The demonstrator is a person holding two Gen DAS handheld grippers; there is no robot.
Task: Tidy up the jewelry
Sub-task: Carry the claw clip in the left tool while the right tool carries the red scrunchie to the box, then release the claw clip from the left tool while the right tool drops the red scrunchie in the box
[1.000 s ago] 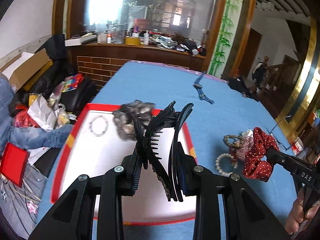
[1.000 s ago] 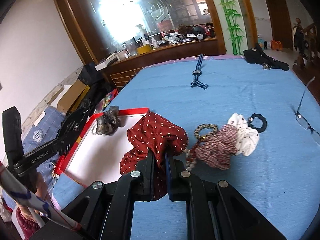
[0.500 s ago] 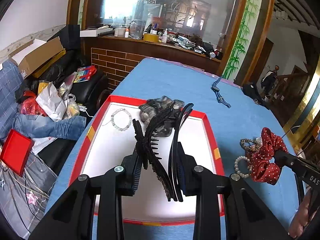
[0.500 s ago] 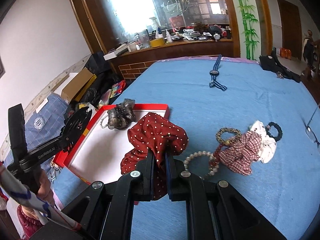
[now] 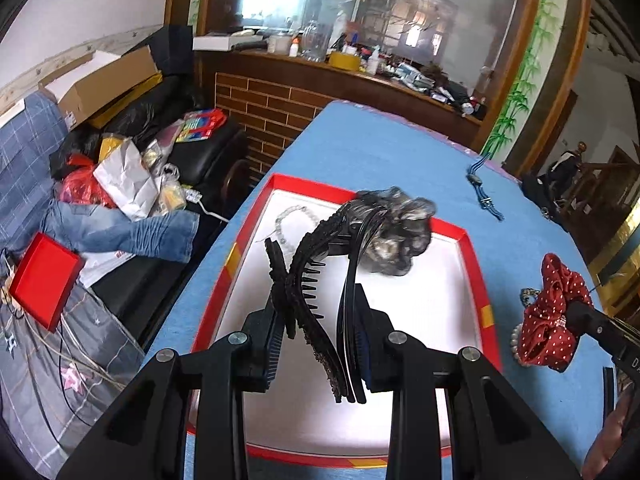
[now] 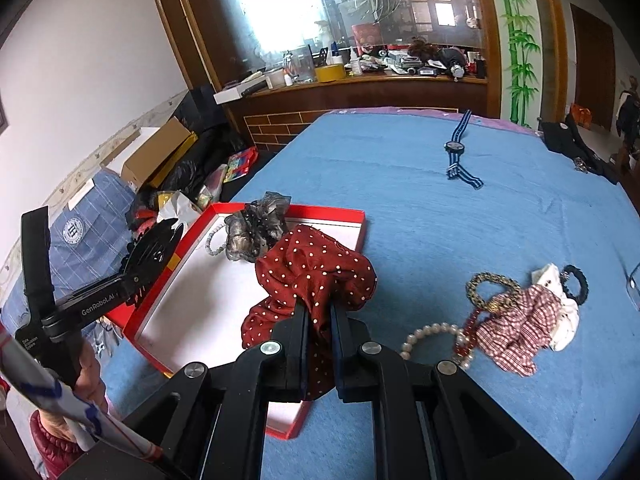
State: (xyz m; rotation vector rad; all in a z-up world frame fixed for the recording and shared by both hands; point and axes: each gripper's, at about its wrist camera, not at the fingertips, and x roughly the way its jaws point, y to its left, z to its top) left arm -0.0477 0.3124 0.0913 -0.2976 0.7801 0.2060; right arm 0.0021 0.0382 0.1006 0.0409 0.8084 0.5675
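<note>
My left gripper point(image 5: 320, 332) is shut on a black claw hair clip point(image 5: 316, 280) and holds it above the red-rimmed white tray point(image 5: 476, 264). In the tray lie a grey-black scrunchie point(image 5: 396, 236) and a pale bead bracelet point(image 5: 288, 220). My right gripper point(image 6: 319, 332) is shut on a red polka-dot scrunchie point(image 6: 316, 268), held over the tray's right edge point(image 6: 360, 232). The left gripper with the clip also shows in the right wrist view point(image 6: 154, 254), at the tray's left side.
On the blue tablecloth right of the tray lie a pearl bracelet point(image 6: 428, 336), a red bead string point(image 6: 466, 332), a gold chain bracelet point(image 6: 492, 288), a plaid scrunchie point(image 6: 516, 328), a white scrunchie point(image 6: 560, 320) and a black hair tie point(image 6: 576, 280). A striped watch point(image 6: 458, 152) lies farther back.
Both grippers have moved left toward the tray with their loads. The red scrunchie now hangs over the tray's right edge; the clip sits further over the tray.
</note>
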